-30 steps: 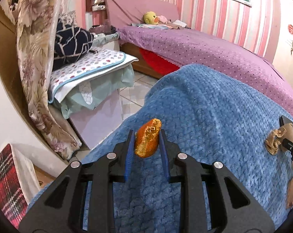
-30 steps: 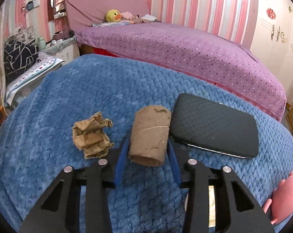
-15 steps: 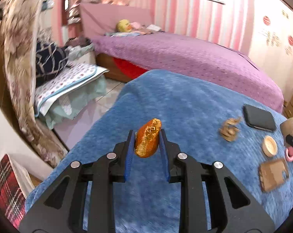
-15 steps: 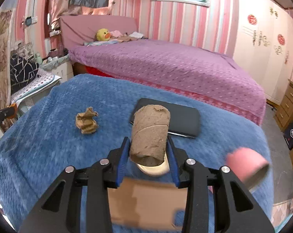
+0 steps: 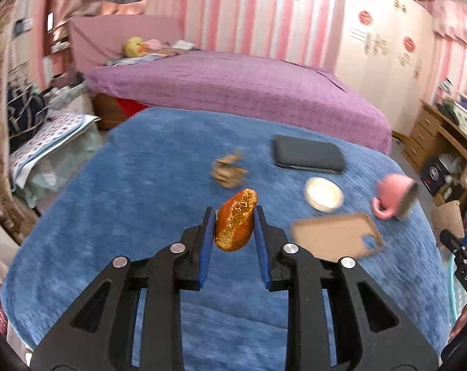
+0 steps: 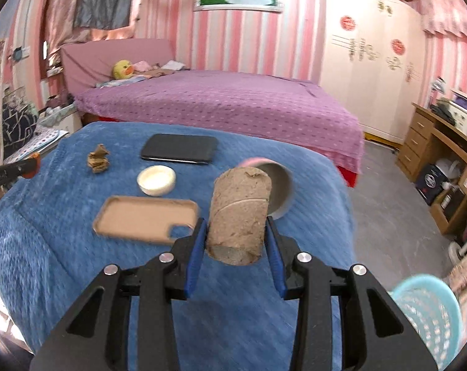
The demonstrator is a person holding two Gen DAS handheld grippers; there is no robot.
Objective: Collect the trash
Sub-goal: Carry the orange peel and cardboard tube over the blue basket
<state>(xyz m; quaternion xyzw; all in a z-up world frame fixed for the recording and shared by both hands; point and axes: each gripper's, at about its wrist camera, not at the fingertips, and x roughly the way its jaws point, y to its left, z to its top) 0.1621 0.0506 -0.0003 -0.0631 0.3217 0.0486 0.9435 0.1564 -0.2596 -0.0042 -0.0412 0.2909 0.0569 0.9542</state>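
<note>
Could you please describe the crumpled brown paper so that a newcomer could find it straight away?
On the blue blanket, look toward its far left part, left of the black case. The crumpled brown paper lies there alone, the only ragged wad among smooth, flat things.

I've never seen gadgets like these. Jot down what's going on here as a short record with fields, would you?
Left gripper: shut on an orange peel
Right gripper: shut on a cardboard tube
Surface: blue blanket
Still lying there: crumpled brown paper, black case, white lid, tan phone case, pink mug on its side
Possible bin: light blue basket, lower right in the right view
</note>
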